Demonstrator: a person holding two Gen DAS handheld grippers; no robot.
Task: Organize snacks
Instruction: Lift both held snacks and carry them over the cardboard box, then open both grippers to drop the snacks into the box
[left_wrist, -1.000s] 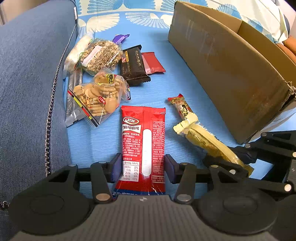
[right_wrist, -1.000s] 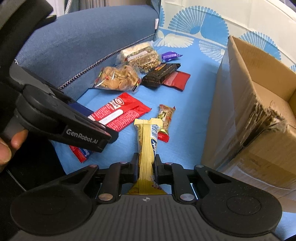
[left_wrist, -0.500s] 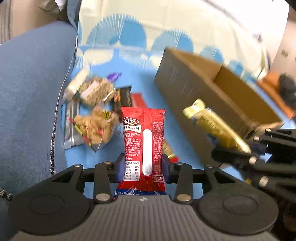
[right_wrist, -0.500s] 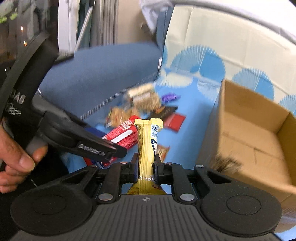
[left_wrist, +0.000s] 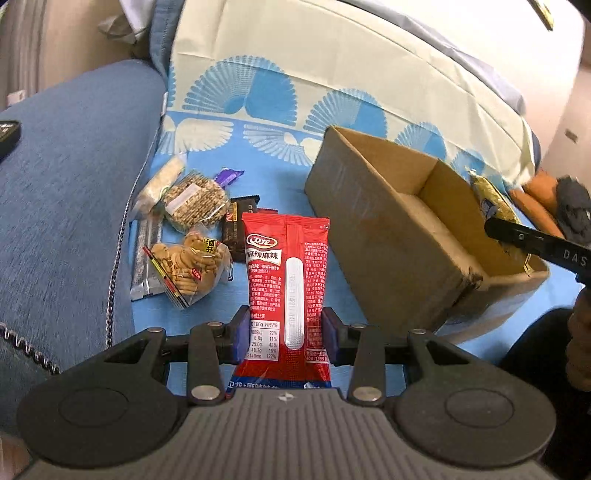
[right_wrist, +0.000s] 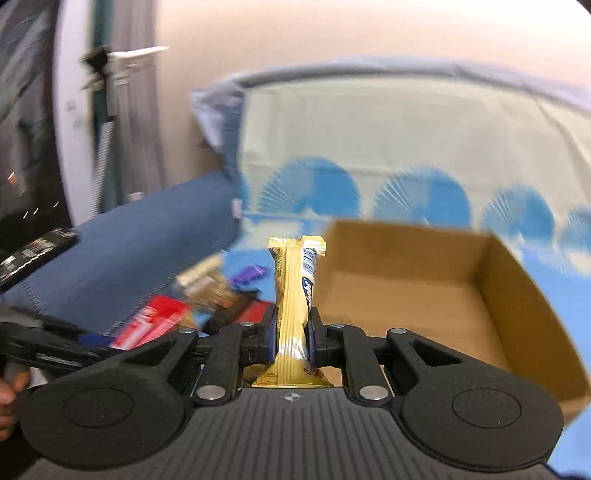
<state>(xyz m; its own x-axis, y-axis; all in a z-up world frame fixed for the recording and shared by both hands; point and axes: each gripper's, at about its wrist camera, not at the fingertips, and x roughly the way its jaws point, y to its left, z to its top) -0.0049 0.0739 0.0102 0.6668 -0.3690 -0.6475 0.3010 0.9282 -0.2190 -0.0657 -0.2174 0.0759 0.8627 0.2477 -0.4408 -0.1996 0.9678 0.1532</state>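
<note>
Two packets are held aloft: a red snack packet is pinched upright by the left gripper beside loose snacks on the blue sheet, while a gold bar (slightly blurred) is clamped by the right gripper jaws over the open cardboard box.
</note>
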